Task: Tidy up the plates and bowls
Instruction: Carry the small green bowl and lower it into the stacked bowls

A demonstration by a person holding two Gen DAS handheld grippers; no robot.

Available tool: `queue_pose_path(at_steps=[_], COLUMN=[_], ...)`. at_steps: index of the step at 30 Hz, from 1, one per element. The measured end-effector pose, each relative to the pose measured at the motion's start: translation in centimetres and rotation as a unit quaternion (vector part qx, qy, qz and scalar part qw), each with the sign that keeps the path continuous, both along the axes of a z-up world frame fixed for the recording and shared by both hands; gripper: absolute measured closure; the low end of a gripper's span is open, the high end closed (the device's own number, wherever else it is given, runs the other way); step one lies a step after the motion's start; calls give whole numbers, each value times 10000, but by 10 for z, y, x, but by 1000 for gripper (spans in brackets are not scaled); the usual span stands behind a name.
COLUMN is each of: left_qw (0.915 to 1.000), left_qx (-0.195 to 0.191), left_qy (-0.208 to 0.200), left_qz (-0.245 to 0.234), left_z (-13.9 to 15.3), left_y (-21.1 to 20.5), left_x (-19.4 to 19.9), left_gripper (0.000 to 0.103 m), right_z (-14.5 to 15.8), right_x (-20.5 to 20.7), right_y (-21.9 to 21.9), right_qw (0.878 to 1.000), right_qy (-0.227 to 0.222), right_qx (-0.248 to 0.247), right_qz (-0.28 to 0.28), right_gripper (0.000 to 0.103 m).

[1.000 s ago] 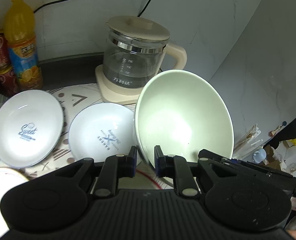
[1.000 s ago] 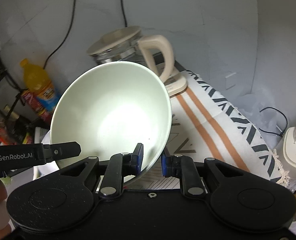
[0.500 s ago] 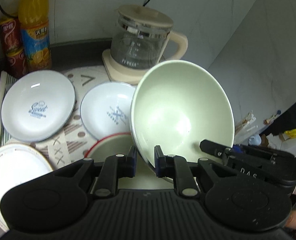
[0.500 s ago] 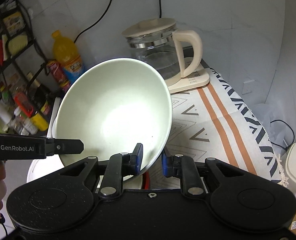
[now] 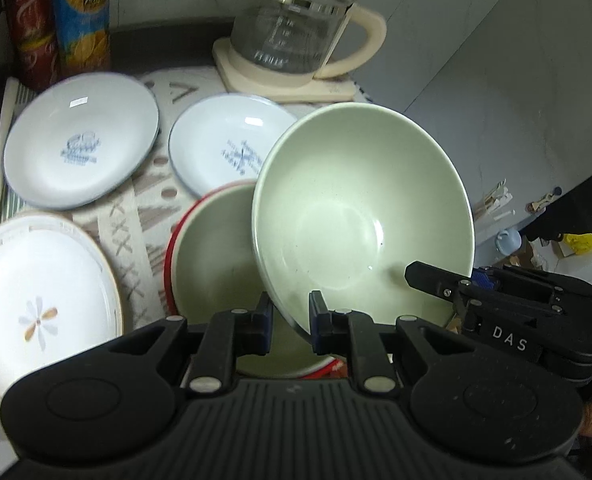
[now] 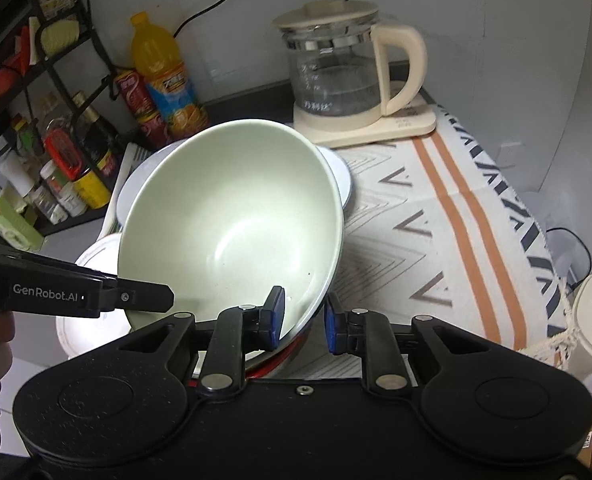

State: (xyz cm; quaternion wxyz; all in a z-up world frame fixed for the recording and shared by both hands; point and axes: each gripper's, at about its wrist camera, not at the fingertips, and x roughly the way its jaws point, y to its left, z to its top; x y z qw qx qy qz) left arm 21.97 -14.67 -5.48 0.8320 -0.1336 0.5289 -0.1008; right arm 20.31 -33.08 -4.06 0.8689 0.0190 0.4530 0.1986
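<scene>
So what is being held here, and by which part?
The pale green bowl, by its near rim: the left gripper and the right gripper each straddle the rim edge, tilting it over the red-rimmed bowl.

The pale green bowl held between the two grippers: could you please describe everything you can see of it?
The pale green bowl is wide, deep and glossy, ceramic by its look, and empty apart from tiny dark specks. It is tilted, over the red-rimmed bowl. The left gripper and right gripper each straddle its near rim, the right one's jaws gaping.
</scene>
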Motion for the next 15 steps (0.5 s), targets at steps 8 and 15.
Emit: queue_pose_path(at_steps=[8,15], left_qw=[9995,9984], left_qx=[-16,44], left_qy=[249,473], left_qz=[207,311], left_z=[-10,-21], left_y=[7,16], left_x=[-4,-1], left_gripper=[87,87], right_z=[-3,-19], right_x=[1,10], right_y=[9,19], right_qw=[9997,9985], right_qy=[132,377], right_qx=[-3,-19], right_qz=[228,387], right_gripper=[81,81])
